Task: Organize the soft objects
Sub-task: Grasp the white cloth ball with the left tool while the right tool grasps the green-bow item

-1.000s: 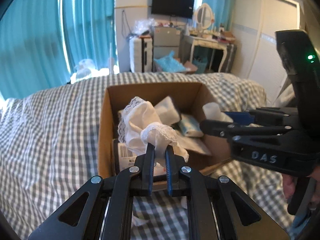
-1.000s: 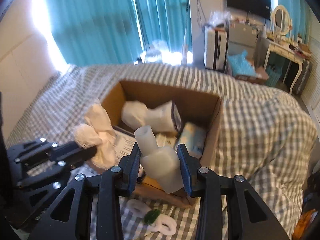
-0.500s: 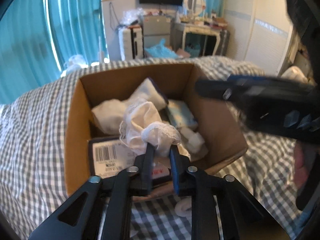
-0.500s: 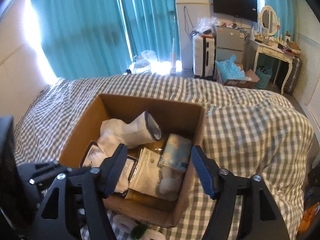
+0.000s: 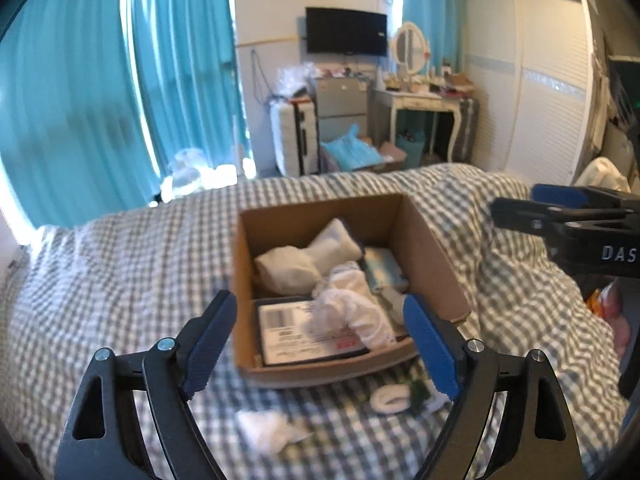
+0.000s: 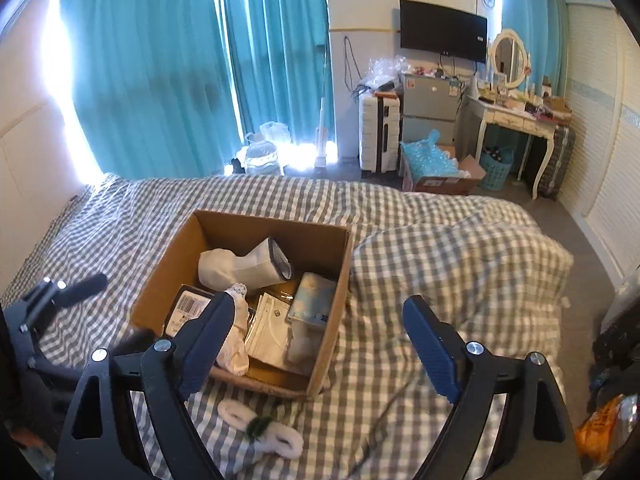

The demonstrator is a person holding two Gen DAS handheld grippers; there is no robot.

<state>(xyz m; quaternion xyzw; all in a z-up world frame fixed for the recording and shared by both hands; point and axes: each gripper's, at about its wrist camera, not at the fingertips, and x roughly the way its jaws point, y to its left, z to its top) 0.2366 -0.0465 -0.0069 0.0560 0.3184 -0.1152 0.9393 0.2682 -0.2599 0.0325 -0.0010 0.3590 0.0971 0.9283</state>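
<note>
Lying lengthwise toward the box's (image 5: 432, 240) near wall, the lace cloth (image 5: 352, 308) sits beyond both released tools.

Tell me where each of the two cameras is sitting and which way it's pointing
Left wrist: on the left gripper, above the bed's near side, facing the cardboard box and teal curtains; its open blue-padded fingers show, with the right gripper at right.
Right wrist: on the right gripper, aimed likewise over the checkered bedspread; open fingers show, the left gripper's tips at left.
Shared: box, white lace cloth, curtains, TV.
</note>
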